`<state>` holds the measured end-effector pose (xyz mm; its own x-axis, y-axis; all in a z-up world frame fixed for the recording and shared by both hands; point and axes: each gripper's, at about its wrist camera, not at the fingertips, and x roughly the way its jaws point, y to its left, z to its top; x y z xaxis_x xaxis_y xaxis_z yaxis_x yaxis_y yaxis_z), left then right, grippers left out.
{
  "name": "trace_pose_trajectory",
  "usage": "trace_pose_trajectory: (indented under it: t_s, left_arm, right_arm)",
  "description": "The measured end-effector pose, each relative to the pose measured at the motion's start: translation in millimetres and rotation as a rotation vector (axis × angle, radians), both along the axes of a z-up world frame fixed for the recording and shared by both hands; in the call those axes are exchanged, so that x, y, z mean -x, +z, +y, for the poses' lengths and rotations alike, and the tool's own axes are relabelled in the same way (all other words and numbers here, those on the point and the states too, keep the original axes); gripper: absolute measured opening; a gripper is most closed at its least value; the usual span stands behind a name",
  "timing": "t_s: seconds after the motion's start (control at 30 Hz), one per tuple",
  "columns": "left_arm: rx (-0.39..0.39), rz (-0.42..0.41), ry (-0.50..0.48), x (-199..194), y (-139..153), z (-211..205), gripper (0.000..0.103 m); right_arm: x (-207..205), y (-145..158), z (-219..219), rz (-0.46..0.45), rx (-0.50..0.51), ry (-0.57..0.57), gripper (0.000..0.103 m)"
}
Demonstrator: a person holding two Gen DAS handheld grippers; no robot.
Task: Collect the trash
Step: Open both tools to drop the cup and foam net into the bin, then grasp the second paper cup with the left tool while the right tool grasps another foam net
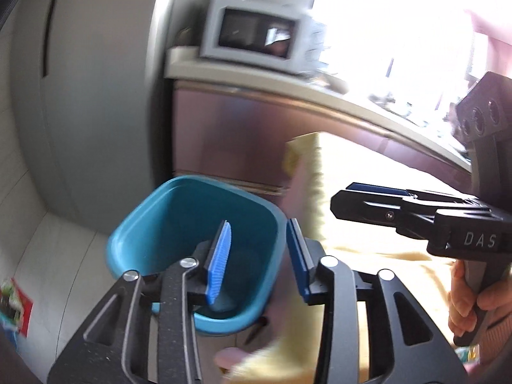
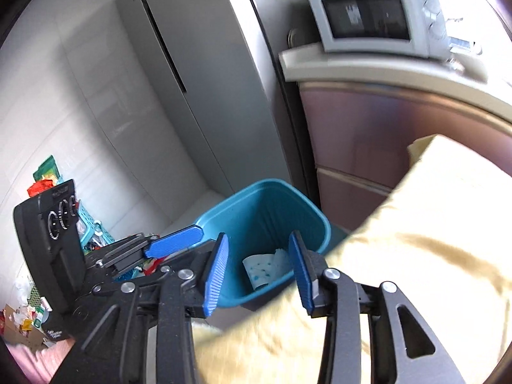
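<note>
A teal plastic bin [image 1: 179, 211] stands on the floor beside a table draped in yellow cloth [image 1: 384, 172]. My left gripper [image 1: 259, 259] hovers over the bin's near rim, open, with nothing between its blue pads. In the right wrist view the bin [image 2: 256, 204] holds a crumpled white paper with blue dots [image 2: 264, 270] at its bottom. My right gripper [image 2: 259, 272] is above the bin too, open and empty. Each gripper shows in the other's view: the right gripper [image 1: 336, 200] held by a hand [image 1: 467, 294], and the left gripper [image 2: 192, 236] at the left.
A grey fridge [image 2: 198, 73] stands behind the bin, next to a pinkish cabinet [image 2: 368, 134] with a microwave [image 2: 371, 19] on its counter. Loose wrappers and a turquoise basket [image 2: 92, 233] lie on the floor at left. The yellow cloth [image 2: 416, 224] fills the right.
</note>
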<state>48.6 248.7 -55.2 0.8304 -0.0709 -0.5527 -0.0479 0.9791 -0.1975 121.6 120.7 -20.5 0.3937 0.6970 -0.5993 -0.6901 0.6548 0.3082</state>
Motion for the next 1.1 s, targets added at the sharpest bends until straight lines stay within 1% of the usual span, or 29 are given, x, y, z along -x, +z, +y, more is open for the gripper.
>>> trace_pose_trajectory:
  t_s: [0.1, 0.23, 0.33, 0.47, 0.53, 0.63, 0.8, 0.87, 0.93, 1.03, 1.1]
  left_arm:
    - [0.013, -0.043, -0.107, 10, 12, -30, 0.042]
    - [0.035, -0.059, -0.261, 16, 19, -77, 0.043]
    - [0.059, -0.05, -0.381, 14, 19, -115, 0.044]
    - [0.067, -0.02, -0.499, 8, 14, -168, 0.044]
    - [0.084, 0.009, -0.559, 3, 10, -191, 0.044]
    - [0.089, 0.052, -0.606, -7, 3, -222, 0.044]
    - [0.098, 0.105, -0.651, -27, -7, -254, 0.044]
    - [0.095, 0.116, -0.668, -35, -9, -262, 0.044]
    - [0.088, 0.134, -0.677, -42, -11, -270, 0.045]
    - [0.083, 0.158, -0.688, -49, -14, -276, 0.045]
    - [0.081, 0.168, -0.703, -54, -15, -281, 0.045]
  right_arm:
    - [19, 15, -37, -0.053, -0.026, -0.044, 0.04]
    - [38, 24, -93, -0.087, -0.059, -0.14, 0.041]
    - [49, 25, -139, -0.098, -0.066, -0.236, 0.041]
    - [64, 21, -198, -0.113, -0.045, -0.385, 0.041]
    - [70, 18, -226, -0.111, -0.044, -0.452, 0.041]
    - [72, 10, -261, -0.109, -0.037, -0.549, 0.041]
    - [71, -3, -318, -0.082, -0.051, -0.689, 0.042]
    - [71, -9, -338, -0.073, -0.044, -0.736, 0.045]
    - [70, -16, -354, -0.06, -0.044, -0.781, 0.053]
    - [68, -32, -376, -0.009, -0.072, -0.809, 0.054]
    - [65, -39, -380, 0.022, -0.086, -0.808, 0.054]
